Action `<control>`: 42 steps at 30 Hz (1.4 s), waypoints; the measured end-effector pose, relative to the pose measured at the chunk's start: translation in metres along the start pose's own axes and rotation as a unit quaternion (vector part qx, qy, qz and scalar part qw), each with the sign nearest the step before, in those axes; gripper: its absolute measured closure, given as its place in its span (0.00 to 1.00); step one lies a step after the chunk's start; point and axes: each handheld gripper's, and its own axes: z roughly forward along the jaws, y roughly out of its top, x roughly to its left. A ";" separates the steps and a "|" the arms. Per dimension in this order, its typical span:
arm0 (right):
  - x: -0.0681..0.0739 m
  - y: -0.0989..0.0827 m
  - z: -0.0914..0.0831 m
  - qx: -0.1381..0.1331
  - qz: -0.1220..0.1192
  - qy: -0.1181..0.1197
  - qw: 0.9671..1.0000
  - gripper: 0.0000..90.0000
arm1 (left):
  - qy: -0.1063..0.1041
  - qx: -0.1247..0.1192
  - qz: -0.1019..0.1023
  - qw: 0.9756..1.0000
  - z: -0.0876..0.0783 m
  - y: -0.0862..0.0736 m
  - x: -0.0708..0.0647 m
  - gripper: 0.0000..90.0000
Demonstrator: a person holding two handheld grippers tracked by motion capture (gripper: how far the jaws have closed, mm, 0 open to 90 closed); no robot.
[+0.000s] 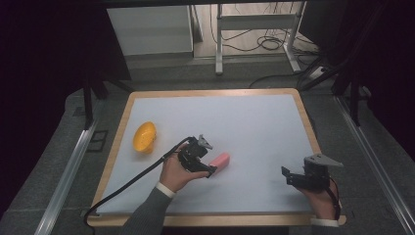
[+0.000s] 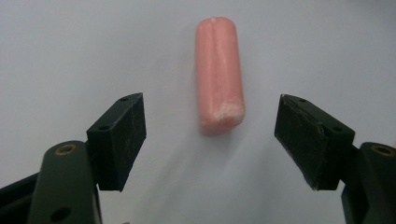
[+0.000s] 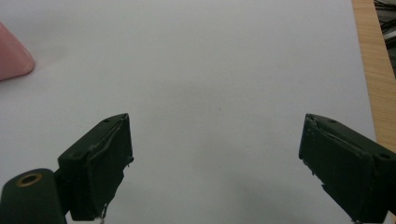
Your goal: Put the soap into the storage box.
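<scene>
Left claw point(image 2: 210, 140), jaws wide apart, faces a pink sausage-shaped piece point(image 2: 218, 74) lying free on the white tabletop point(image 1: 254, 122); yellow bowl point(image 1: 145, 136) at ten o'clock; right claw point(image 3: 215, 163) open, well apart.

1. A table point(image 1: 113, 147) with a light wooden rim carries everything; most of its top is covered by a pale white sheet point(image 1: 254, 127).
2. 2 things lie directly on the sheet.
3. A pink cylinder-shaped piece point(image 1: 220, 159) lies on its side near the middle, toward the near edge; in the left gripper view point(image 2: 218, 74) it lies flat, with a scuffed whitish patch at its near end.
4. A yellow bowl-like thing point(image 1: 145, 136) rests tilted near the left rim, well apart from the pink piece.
</scene>
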 end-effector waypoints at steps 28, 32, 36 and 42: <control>-0.002 -0.002 0.001 0.006 0.004 -0.005 1.000 0.10 | -0.026 0.025 -0.007 0.999 0.037 0.015 -0.003 0.37; -0.002 -0.001 0.001 0.005 0.002 -0.004 1.000 0.10 | -0.027 0.026 -0.007 0.999 0.041 0.014 -0.003 0.41; -0.002 -0.002 0.001 0.005 0.002 -0.005 1.000 0.10 | -0.029 0.025 -0.009 0.999 0.046 0.014 -0.002 0.46; -0.002 -0.002 0.002 0.006 0.001 -0.005 1.000 0.10 | -0.031 0.026 -0.016 0.999 0.052 0.015 -0.002 0.50</control>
